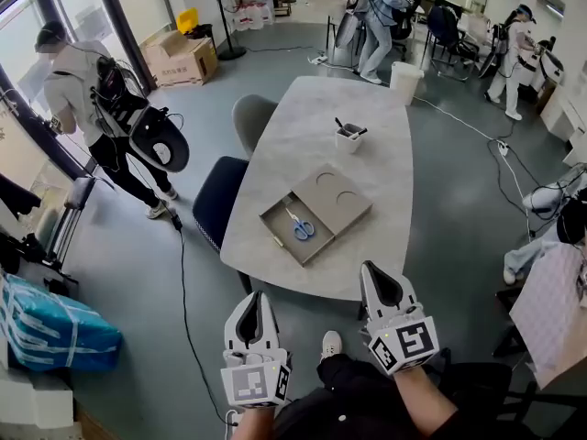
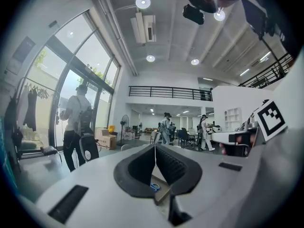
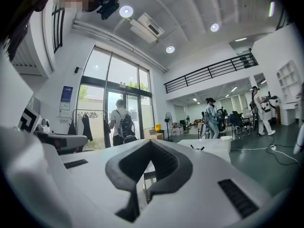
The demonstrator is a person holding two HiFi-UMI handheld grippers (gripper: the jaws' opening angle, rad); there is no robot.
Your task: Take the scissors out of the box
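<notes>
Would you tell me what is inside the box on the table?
Blue-handled scissors lie in the open half of the box. A panel with two recesses covers the other half, hiding anything beneath.

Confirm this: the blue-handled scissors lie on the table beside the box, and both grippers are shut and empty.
Wrong in one respect: the head view shows the scissors inside the open box, not beside it. The left gripper and right gripper are shut and empty.
</notes>
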